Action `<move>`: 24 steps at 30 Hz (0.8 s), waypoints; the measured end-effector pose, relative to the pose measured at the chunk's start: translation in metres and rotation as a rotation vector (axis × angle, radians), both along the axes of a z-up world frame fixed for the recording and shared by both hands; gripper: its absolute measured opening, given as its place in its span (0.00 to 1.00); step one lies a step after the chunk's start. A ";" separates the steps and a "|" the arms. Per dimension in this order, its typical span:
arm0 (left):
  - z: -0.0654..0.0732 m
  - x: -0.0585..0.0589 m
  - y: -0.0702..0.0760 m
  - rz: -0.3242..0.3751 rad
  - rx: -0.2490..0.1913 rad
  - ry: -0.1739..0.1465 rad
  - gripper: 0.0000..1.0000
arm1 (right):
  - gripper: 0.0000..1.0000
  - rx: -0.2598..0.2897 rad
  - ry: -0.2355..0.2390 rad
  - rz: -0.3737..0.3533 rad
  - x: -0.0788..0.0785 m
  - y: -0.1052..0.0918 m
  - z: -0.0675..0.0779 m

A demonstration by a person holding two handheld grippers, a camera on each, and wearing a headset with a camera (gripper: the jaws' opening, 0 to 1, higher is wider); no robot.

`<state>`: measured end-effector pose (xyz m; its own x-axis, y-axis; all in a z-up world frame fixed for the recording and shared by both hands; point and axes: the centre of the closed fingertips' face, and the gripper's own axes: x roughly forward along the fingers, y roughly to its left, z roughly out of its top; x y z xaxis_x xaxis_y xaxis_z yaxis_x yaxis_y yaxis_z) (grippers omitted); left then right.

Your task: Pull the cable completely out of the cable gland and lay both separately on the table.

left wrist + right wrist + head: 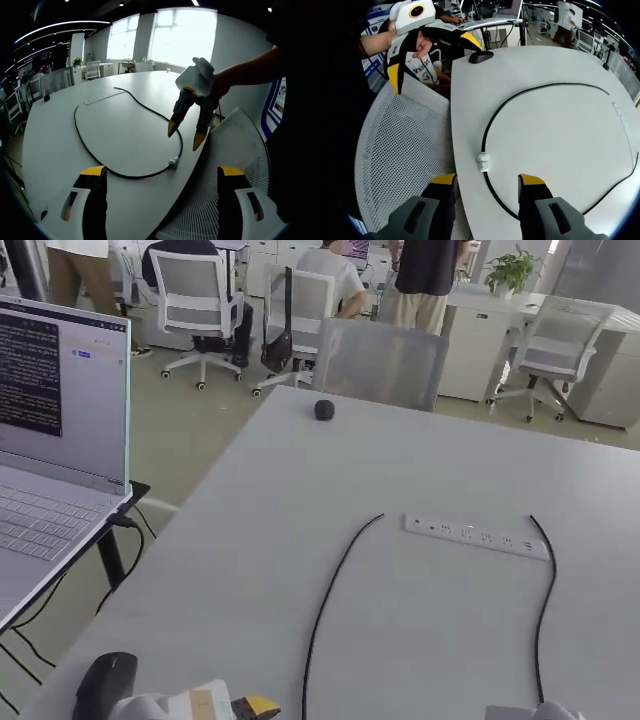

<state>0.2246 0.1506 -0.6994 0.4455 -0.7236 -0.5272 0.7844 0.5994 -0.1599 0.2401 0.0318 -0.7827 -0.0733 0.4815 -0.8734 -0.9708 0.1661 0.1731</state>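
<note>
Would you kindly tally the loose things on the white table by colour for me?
Black: 3 (cable, mouse, small round object)
White: 2 (power strip, cable gland)
Total: 5

One cable [560, 84], one gland [483, 162], one power strip [476, 536], one laptop [55, 450], one mouse [103, 685]
</note>
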 end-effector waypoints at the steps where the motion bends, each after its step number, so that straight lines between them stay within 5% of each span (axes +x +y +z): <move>1: -0.001 -0.001 0.001 0.000 0.000 0.002 0.91 | 0.46 -0.007 -0.002 0.002 -0.001 0.001 -0.002; 14: -0.005 -0.013 0.006 -0.031 0.020 0.011 0.85 | 0.35 -0.088 -0.035 0.096 -0.010 0.009 -0.032; 24: -0.003 -0.013 0.009 -0.012 0.005 0.000 0.88 | 0.29 -0.085 -0.024 0.090 -0.016 0.016 -0.042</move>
